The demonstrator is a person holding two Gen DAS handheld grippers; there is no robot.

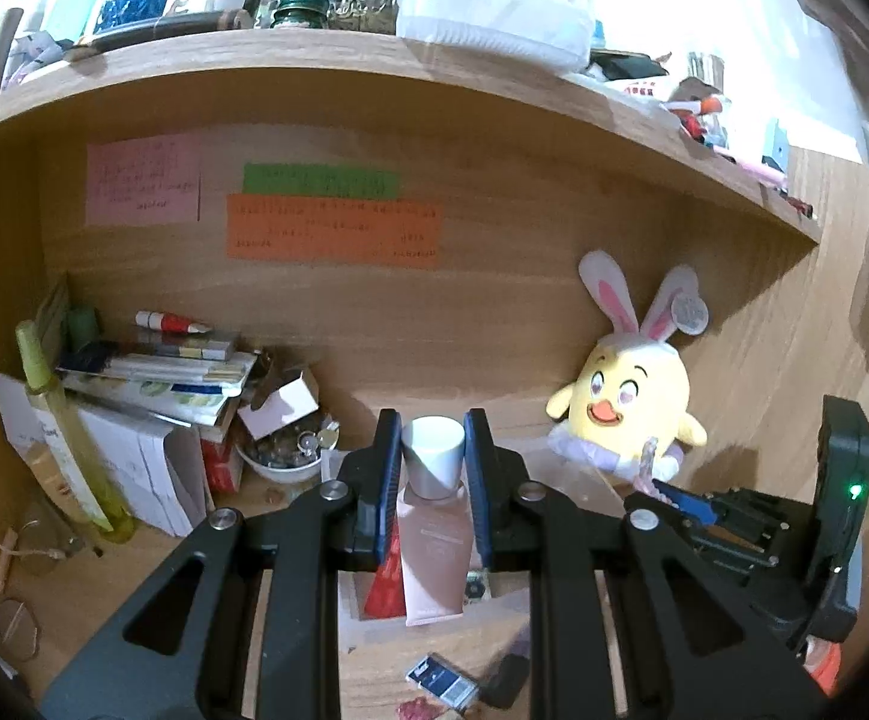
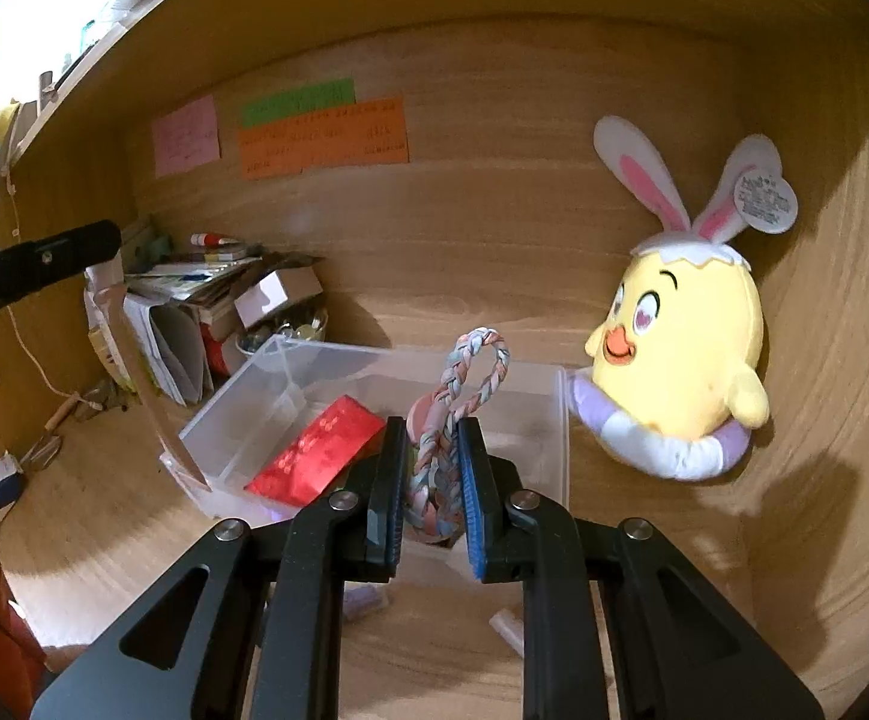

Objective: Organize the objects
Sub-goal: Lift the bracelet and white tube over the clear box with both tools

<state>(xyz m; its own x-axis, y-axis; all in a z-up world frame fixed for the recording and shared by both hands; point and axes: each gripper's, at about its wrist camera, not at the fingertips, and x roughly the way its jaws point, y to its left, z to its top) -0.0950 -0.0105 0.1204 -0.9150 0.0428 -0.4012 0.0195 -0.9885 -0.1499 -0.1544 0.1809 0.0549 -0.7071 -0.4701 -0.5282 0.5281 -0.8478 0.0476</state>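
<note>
No text can be read with certainty. Small lines of writing are carried by the pink note (image 1: 142, 183), green note (image 1: 320, 180) and orange note (image 1: 332, 230), and print by the plush's round tag (image 2: 763, 202), but all are too blurred.

Warm, dim light inside the wooden alcove. Upper frame of left view blown out white above the shelf (image 1: 374, 60). Strong fisheye bowing, black corner vignette. Plush chick (image 2: 680, 354) casts dark shadow lower right. Slight softness overall.
</note>
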